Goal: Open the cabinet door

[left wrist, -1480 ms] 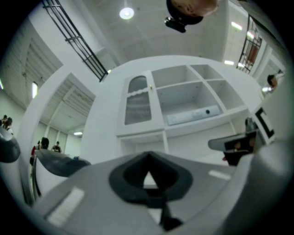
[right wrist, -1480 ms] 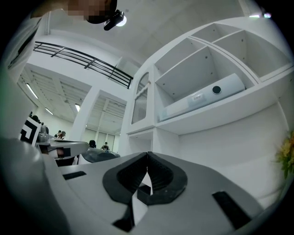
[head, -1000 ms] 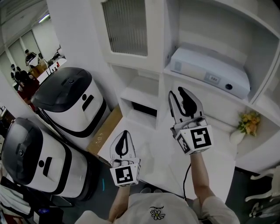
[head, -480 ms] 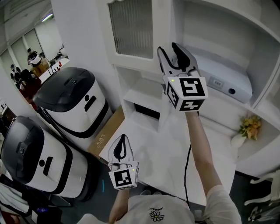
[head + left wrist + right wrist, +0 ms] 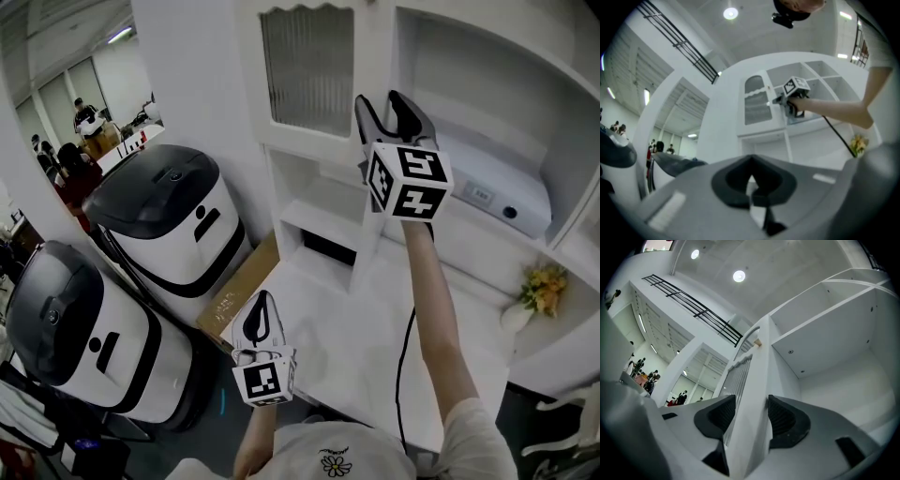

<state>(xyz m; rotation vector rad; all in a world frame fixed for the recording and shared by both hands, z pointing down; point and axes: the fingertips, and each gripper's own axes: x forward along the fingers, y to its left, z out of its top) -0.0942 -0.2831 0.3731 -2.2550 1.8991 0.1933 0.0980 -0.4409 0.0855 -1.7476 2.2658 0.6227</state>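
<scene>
The upper cabinet door (image 5: 309,70) is white with a ribbed glass pane and stands closed at the top left of the shelving. My right gripper (image 5: 386,101) is raised to the door's right edge. In the right gripper view its jaws have just been opening and straddle that white edge (image 5: 752,380), with the pads (image 5: 783,416) not pressing on it. A small knob (image 5: 758,342) shows higher up the edge. My left gripper (image 5: 261,323) hangs low over the counter, shut and empty. From the left gripper view (image 5: 752,185) I see the door (image 5: 757,101) and the right gripper (image 5: 780,100) at it.
A white projector (image 5: 497,187) sits on the open shelf right of the door. Yellow flowers (image 5: 544,281) stand at the counter's right end. Two white-and-black machines (image 5: 169,220) (image 5: 66,328) and a cardboard sheet (image 5: 246,281) flank the white counter (image 5: 375,347) on the left. People stand far back left (image 5: 80,141).
My right gripper rose from over the counter to the door's right edge and its jaws spread wider. The left gripper sank a little toward the counter's near edge.
</scene>
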